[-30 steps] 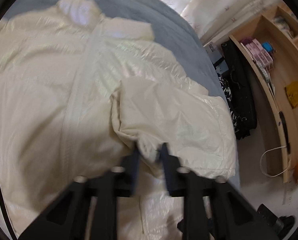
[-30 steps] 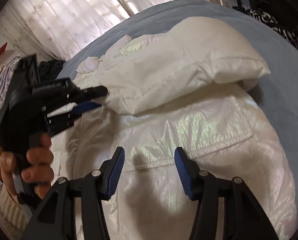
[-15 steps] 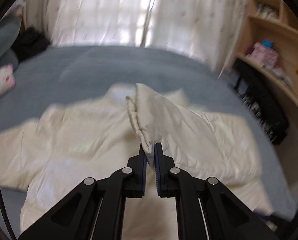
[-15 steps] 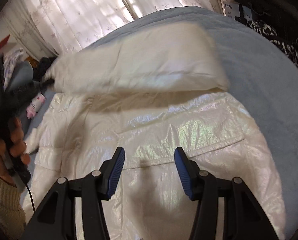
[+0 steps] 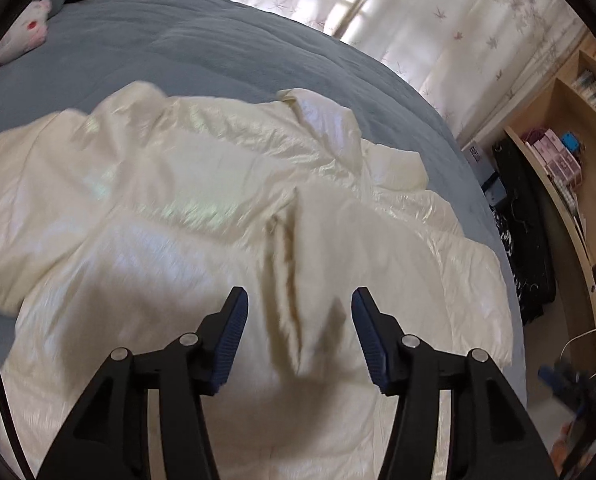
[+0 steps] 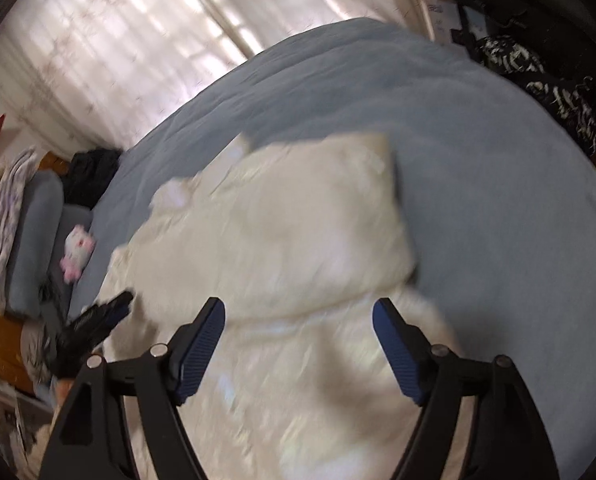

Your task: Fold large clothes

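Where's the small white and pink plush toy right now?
The small white and pink plush toy lies far left in the right wrist view, on the blue-grey bedspread beside a blue-grey pillow, away from the cream puffer jacket.

A puffer jacket (image 5: 178, 208) lay spread on a bed (image 5: 202, 44), one sleeve (image 5: 337, 264) folded across its front. A plush toy (image 5: 26, 36) sat behind it, shelves (image 5: 569, 168) to the right.

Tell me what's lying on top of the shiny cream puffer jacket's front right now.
The shiny cream puffer jacket has its own sleeve folded across the front, lying loose between the open left gripper fingers. The blue-grey bedspread shows around it; the jacket panel under the sleeve is covered.
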Demonstrator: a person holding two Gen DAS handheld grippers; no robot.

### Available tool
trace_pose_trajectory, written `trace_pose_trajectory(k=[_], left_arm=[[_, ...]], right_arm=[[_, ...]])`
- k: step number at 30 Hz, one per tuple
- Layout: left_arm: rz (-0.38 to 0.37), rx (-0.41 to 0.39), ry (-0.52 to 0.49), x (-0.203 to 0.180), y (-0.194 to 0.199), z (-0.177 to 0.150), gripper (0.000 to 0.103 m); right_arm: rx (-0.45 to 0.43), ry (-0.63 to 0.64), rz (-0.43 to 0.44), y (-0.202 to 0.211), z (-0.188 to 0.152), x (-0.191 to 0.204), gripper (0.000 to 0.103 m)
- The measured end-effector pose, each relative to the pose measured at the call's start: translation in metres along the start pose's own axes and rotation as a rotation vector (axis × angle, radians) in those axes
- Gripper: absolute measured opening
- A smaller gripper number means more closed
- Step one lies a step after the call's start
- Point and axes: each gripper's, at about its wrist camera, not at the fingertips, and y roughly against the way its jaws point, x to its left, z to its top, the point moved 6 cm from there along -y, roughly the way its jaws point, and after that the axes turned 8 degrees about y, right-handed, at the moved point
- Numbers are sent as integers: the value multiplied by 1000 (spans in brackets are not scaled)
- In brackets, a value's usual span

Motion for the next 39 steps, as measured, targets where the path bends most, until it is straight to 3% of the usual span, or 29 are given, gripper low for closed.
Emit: trace_pose_trajectory(k=[3,8,10,12,14,22,23,24,26,29,32,35,39], left_arm=[[22,36,-30,-6,-19,5,53],[47,91,-47,-14,-50,11,52],[38,66,-65,-17,-50,17,12],[30,-4,-85,-20,-38,25,10],[29,-58,-53,-11,-24,29,10],[52,-24,-57,6,-32,27,12],[49,-27,-54,4,-32,29,12],[42,-38,-61,-1,-32,32,12],[33,-79,-88,-10,-28,37,12],[43,-79,-108,-17,-39,36,13],[139,-27,-157,-13,-67,24,24],[145,-26,-152,-16,-61,23,24],[174,-53,-194,-14,-31,25,27]], right_arm=[[7,-74,-14,-23,30,-39,77],[16,-216,15,-59,52,-90,77],[25,-251,43,-73,56,-99,77],[26,-258,56,-85,60,-101,77],[37,-246,57,-94,65,-101,77],[87,-233,145,-151,77,-80,76],[75,-214,144,-153,79,-74,63],[62,-174,126,-152,82,-69,28],[35,-64,31,-143,90,-56,24],[0,-33,-44,-139,90,-58,23],[69,-79,-71,-161,78,-68,32],[86,-98,-112,-151,79,-66,42],[29,20,-232,-108,80,-48,42]])
